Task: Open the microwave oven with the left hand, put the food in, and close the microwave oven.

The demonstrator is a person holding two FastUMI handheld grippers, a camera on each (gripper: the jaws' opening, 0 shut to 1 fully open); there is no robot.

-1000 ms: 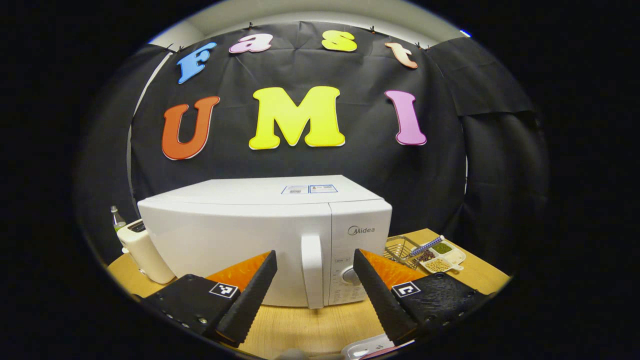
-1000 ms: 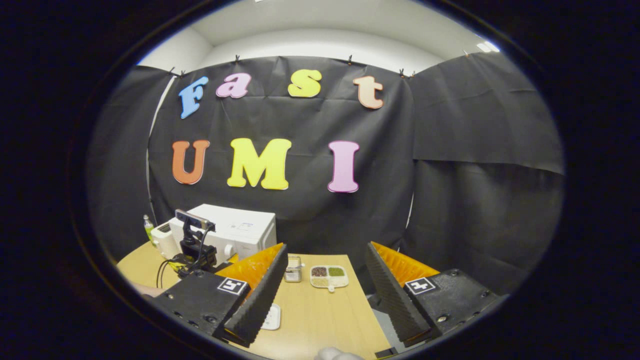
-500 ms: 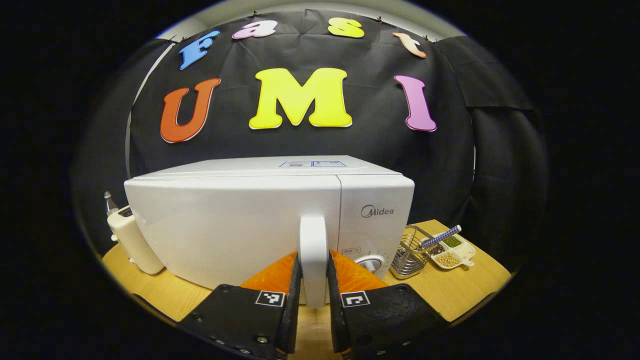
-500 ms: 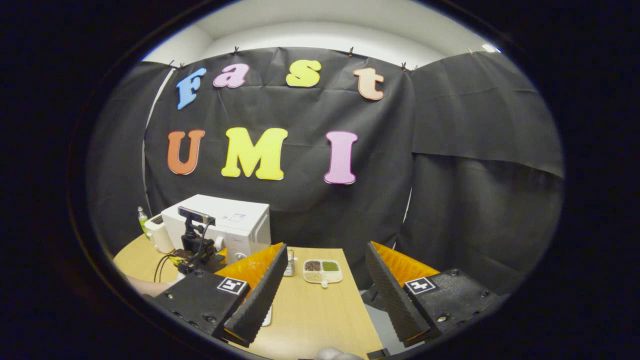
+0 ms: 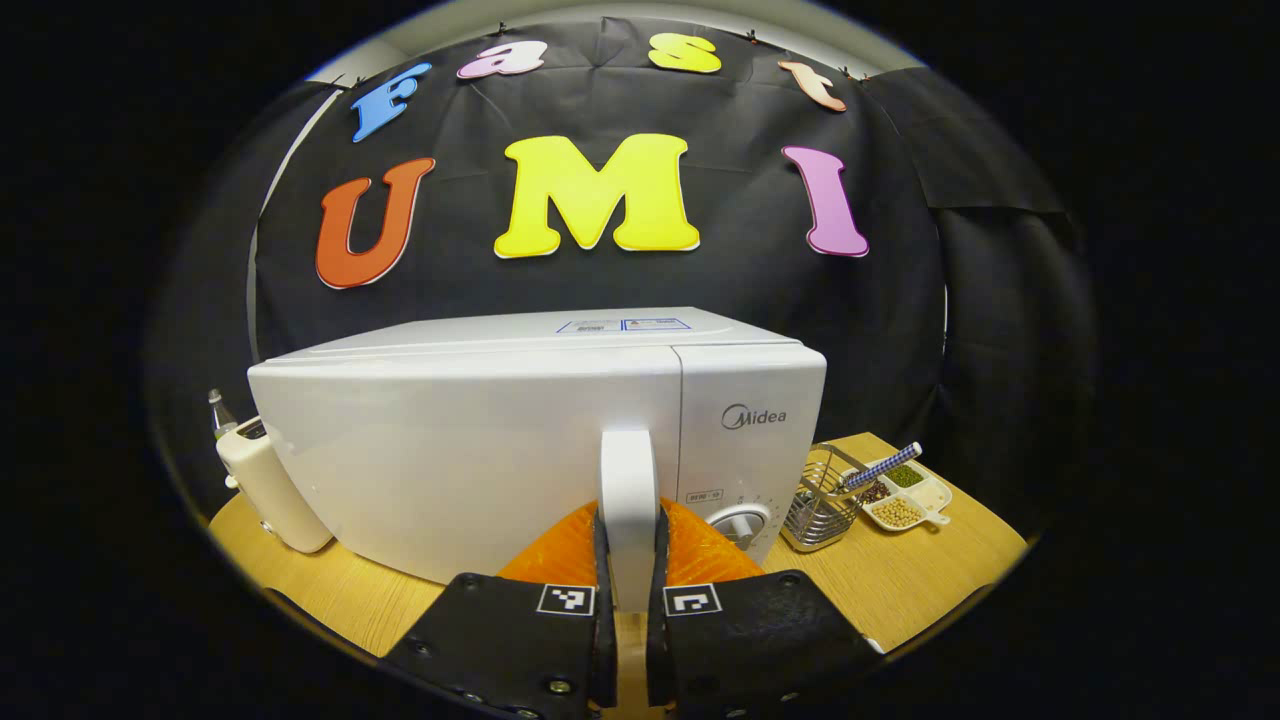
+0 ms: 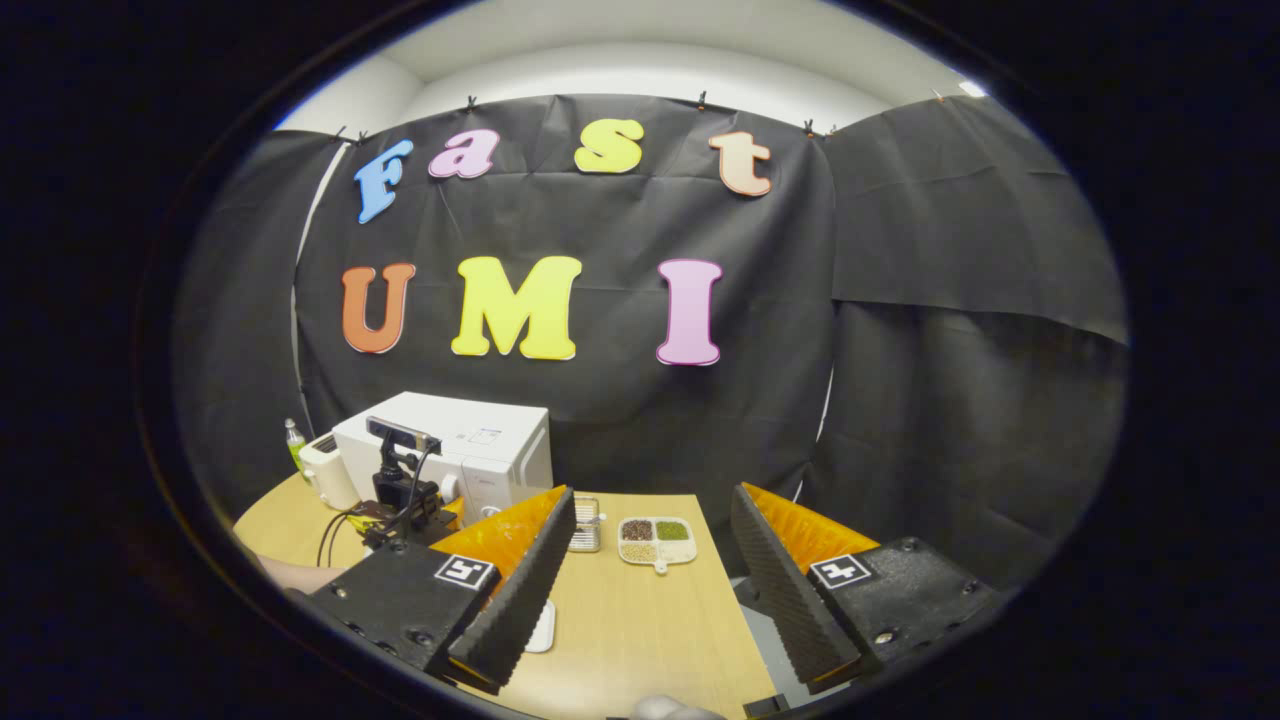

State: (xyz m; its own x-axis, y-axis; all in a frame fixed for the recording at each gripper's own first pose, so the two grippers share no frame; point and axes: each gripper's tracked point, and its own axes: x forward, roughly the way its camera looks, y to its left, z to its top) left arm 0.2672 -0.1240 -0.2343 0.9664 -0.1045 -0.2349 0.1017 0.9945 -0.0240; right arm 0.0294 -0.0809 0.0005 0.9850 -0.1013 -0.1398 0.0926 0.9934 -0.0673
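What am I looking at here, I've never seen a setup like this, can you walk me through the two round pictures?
A person holds a two-finger gripper in each hand, each with its own camera. In the left gripper view, the left gripper is shut on the door handle of the white microwave, door closed. In the right gripper view, the right gripper hangs open over the wooden table, holding nothing. Also on the table: a wire basket and a divided dish of beans.

a staged recording booth: black cloth wall (image 6: 900, 300), wooden table (image 6: 640, 620), microwave (image 5: 480, 450), toaster (image 5: 265, 490).
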